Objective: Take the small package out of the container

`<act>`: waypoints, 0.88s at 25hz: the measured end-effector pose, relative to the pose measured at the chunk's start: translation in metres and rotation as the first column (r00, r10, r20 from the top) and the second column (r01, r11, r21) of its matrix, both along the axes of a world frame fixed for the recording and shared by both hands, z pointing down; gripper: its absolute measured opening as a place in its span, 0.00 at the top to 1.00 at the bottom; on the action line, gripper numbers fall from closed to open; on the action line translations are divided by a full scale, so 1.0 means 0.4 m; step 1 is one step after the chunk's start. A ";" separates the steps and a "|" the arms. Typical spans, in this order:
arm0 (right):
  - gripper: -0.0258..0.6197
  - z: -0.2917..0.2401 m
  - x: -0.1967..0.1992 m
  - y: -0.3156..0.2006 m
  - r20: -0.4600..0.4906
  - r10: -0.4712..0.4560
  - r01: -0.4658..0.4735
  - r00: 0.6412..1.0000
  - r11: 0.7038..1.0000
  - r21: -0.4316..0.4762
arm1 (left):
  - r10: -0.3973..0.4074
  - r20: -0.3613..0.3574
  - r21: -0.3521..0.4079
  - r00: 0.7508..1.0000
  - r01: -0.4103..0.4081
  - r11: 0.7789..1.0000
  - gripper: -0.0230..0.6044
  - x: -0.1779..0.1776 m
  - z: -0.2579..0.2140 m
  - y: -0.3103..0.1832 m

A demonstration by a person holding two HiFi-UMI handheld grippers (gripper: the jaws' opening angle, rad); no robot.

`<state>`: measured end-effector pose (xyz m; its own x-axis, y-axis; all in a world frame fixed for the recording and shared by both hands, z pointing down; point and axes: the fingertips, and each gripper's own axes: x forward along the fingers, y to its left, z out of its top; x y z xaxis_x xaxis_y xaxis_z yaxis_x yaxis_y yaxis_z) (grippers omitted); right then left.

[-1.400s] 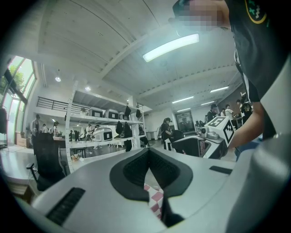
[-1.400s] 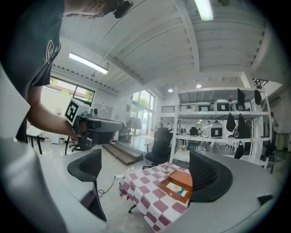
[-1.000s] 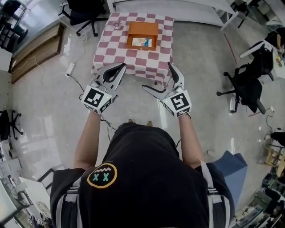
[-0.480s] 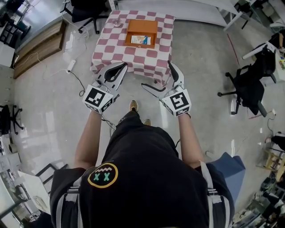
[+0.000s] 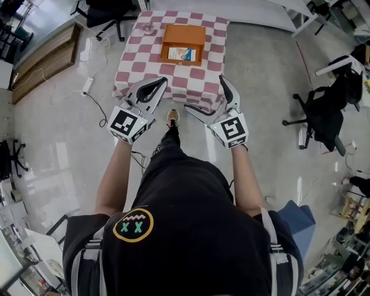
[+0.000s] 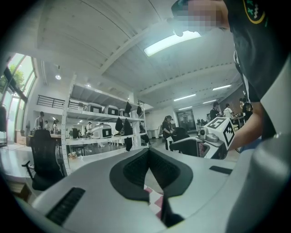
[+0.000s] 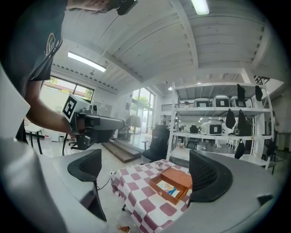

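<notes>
An orange box container [image 5: 183,43] lies on a table with a red-and-white checked cloth [image 5: 139,63], some way ahead of me. A small light package with blue print [image 5: 181,54] lies inside it. My left gripper [image 5: 158,84] hovers short of the table's near left edge, its jaws shut on nothing. My right gripper [image 5: 205,95] is level with it, jaws wide open and empty. In the right gripper view the container [image 7: 175,181] and the package [image 7: 166,187] show between the open pads [image 7: 209,175]. The left gripper view shows only a sliver of cloth [image 6: 152,199].
A small object [image 5: 150,29] sits at the table's far left corner. A black office chair [image 5: 324,113] stands to the right and another [image 5: 104,14] behind the table. Cables and a power strip [image 5: 87,87] lie on the floor at left, beside a wooden platform [image 5: 43,63].
I have stepped toward the table, one foot now forward between the grippers. The table and container sit nearer. Both grippers keep their states.
</notes>
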<state>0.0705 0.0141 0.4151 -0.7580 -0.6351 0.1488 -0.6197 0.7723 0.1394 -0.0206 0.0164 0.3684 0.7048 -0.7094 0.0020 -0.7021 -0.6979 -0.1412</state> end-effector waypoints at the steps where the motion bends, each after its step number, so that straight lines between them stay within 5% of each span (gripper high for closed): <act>1: 0.04 0.001 -0.006 -0.028 -0.002 0.003 -0.003 1.000 1.000 -0.002 | 0.005 -0.002 -0.001 1.000 -0.005 1.000 0.94 -0.004 0.002 -0.030; 22: 0.04 0.075 -0.138 -0.536 -0.080 0.066 -0.074 0.995 0.992 -0.105 | 0.060 -0.076 -0.089 0.995 -0.066 0.994 0.94 -0.138 0.078 -0.569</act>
